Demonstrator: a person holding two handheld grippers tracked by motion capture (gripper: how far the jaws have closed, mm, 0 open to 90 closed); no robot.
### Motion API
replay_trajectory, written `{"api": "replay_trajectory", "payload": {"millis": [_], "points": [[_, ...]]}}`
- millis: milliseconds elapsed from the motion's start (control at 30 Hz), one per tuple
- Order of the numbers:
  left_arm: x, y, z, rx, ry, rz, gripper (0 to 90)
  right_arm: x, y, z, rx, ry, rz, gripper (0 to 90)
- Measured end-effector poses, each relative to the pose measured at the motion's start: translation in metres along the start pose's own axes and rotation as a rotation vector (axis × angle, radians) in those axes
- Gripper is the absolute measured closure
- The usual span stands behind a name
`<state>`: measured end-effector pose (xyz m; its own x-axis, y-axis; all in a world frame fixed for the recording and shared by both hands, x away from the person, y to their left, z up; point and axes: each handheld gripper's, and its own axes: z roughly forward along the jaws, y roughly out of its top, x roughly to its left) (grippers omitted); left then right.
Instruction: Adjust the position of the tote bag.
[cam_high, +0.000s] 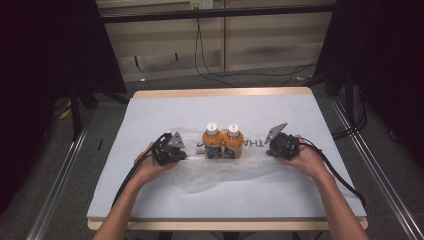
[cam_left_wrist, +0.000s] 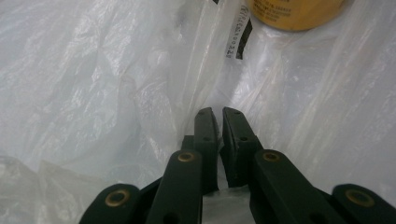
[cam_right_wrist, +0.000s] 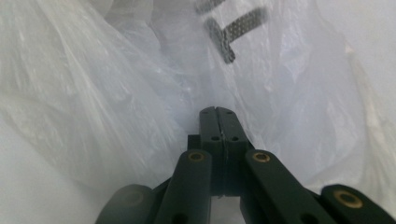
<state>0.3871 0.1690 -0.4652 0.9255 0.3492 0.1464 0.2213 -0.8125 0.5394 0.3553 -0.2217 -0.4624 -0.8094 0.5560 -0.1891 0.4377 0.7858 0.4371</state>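
A person holds a gripper in each hand over a desk (cam_high: 150, 200) covered with a pale sheet. Between the two grippers lies a thin clear plastic bag (cam_high: 220, 172), crumpled and spread flat on the sheet, with black printed lettering (cam_high: 254, 143) on its side toward the right gripper. Two orange bottles (cam_high: 222, 142) with white caps stand upright on or within the bag, touching each other, roughly midway between the grippers.

The left gripper (cam_high: 181, 156) rests at the bag's edge, the bottles just beyond its tips. In the left gripper view, the left gripper's jaws stand nearly pressed together with a narrow slit between them, and a fold of the bag's film (cam_left_wrist: 196, 88) runs down into that slit; whether the film is truly pinched there cannot be told for sure. Ahead of the jaws and toward the upper right of that view sits the orange base of one bottle (cam_left_wrist: 294, 14), with a printed strip (cam_left_wrist: 237, 35) on the plastic just before it.

The right gripper (cam_high: 270, 149) sits at the bag's opposite edge, near the lettering. In the right gripper view, the right gripper (cam_right_wrist: 218, 112) has its jaws pressed fully together, with the bag's film (cam_right_wrist: 116, 93) bunched around them and blurred dark lettering (cam_right_wrist: 231, 30) ahead.
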Motion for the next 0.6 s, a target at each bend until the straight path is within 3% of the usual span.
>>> {"api": "replay_trajectory", "payload": {"millis": [33, 167, 267, 433, 600], "points": [[0.000, -0.001, -0.001, 0.005, 0.003, 0.005, 84.8, 0.001, 0.000, 0.000, 0.007, -0.006, 0.012, 90.0], [-0.003, 0.003, -0.002, 0.061, 0.042, 0.042, 85.2, 0.000, -0.002, -0.002, 0.052, -0.051, -0.031, 90.0], [0.000, 0.000, -0.002, 0.042, 0.017, 0.008, 85.4, 0.001, -0.002, -0.003, 0.068, -0.067, -0.038, 90.0], [0.003, -0.005, -0.006, 0.070, 0.049, 0.026, 87.1, -0.001, -0.005, -0.005, 0.088, -0.075, -0.045, 90.0], [0.006, -0.008, -0.008, 0.068, 0.039, 0.021, 88.9, -0.003, -0.009, -0.006, 0.094, -0.069, -0.045, 90.0]]}}
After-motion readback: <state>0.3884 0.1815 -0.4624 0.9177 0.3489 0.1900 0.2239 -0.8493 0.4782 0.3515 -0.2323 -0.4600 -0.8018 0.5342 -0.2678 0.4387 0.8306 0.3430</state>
